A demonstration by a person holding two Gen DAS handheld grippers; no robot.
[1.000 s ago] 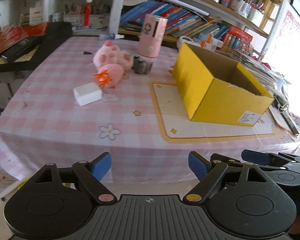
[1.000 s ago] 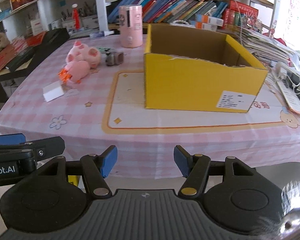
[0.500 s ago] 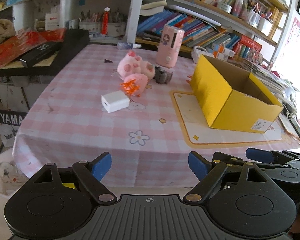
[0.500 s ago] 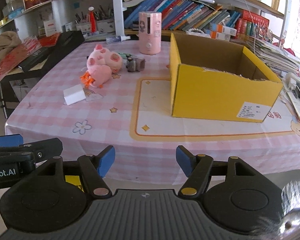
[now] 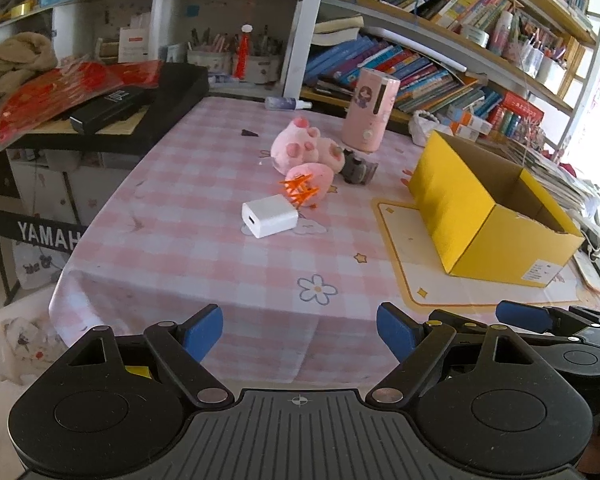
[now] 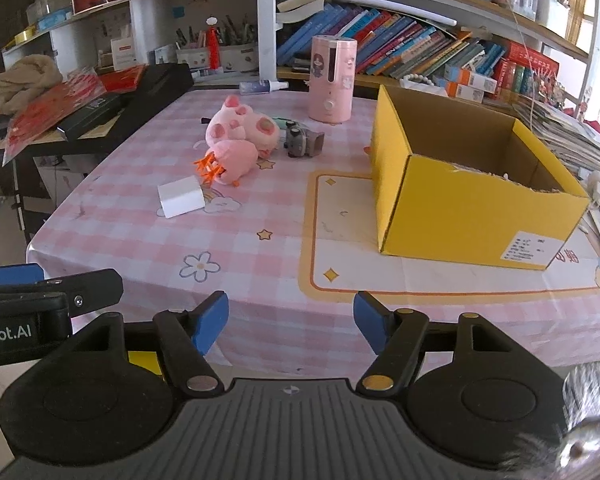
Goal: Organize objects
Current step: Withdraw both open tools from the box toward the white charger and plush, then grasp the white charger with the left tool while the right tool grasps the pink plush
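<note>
left tool (image 5: 299,330): jaws wide apart, nothing between the blue pads, held off the near edge of the tabletop, clear of everything.
right tool (image 6: 291,323): jaws apart and empty; they have just been opening a little further, still narrower than the left. Sits just right of the left tool, whose tip shows at 9 o'clock in the right view.
step: looks like the very start of the tidy-up. Box interior, as far as visible, shows no items; loose things all still on the cloth.
pink-and-white checked tabletop (image 5: 204,184): carries everything below.
open yellow cardboard box (image 6: 472,192): at 2 o'clock from the right tool, on a cream placemat, flaps open, upright. Presumed destination.
white rectangular charger block (image 5: 270,216): nearest loose item, 12 o'clock from the left tool, lying flat, well apart from the box.
pink plush toy with orange feet (image 5: 306,162): just behind the charger at 12 o'clock, on its side, feet just beside the block; cannot tell if touching.
small grey boxy gadget (image 6: 304,142): just right of the plush, between it and the box.
tall pink cylindrical appliance (image 6: 332,80): upright, far side, behind the gadget.
next move (judgement): left tool reaches forward and down to the charger, squares its jaws across the block's narrow sides, closes, carries it toward 2 o'clock into the box. Right tool likely suits the gadget.
risk: smooth, hard block could slip off the pads; plush feet crowd one side.
pose: both tools side by side, tilted down toward the tabletop, roughly level in roll.
</note>
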